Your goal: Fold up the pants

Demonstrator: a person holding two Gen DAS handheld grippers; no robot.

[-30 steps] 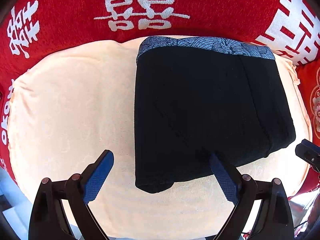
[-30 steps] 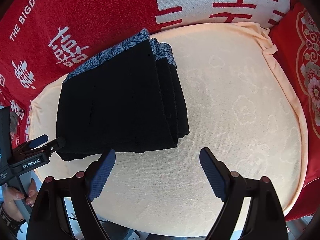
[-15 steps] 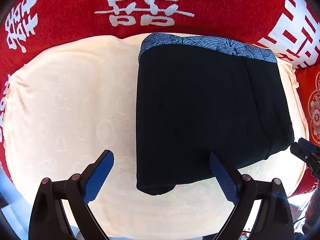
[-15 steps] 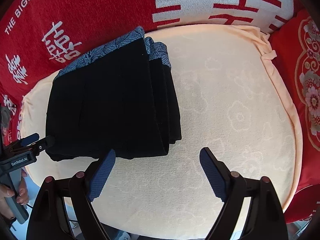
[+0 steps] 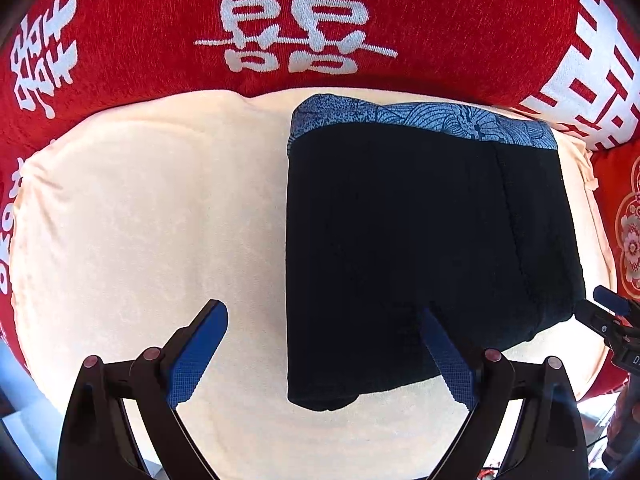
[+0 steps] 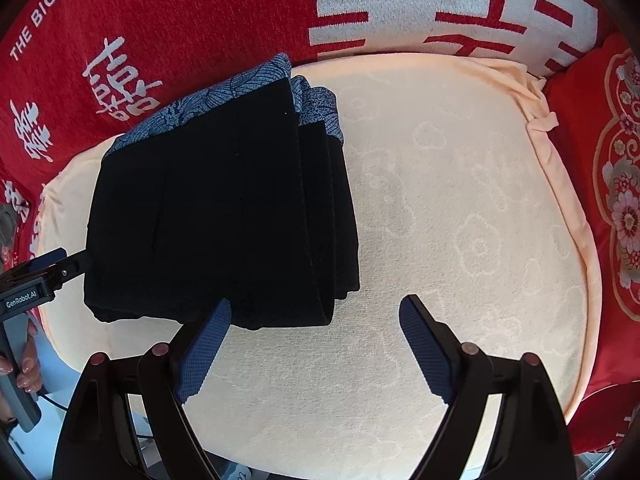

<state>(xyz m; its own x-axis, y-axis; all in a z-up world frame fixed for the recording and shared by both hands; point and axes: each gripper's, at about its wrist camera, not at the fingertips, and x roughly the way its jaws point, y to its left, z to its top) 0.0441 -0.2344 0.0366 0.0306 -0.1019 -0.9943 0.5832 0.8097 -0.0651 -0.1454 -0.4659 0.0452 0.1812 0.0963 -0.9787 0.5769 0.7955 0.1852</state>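
Pants, black and folded into a thick rectangular stack, lying on the peach seat cushion, patterned blue waistband facing the red blanket with white characters. Red floral pillow sitting at the cushion's right edge. Left gripper hovering wide open at the stack's near edge, gripping nothing. Right gripper hanging wide open beside the stack's near right corner, likewise gripping nothing.

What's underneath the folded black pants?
The folded black pants lie on a peach cushion, bare around them; the part beneath them is covered.
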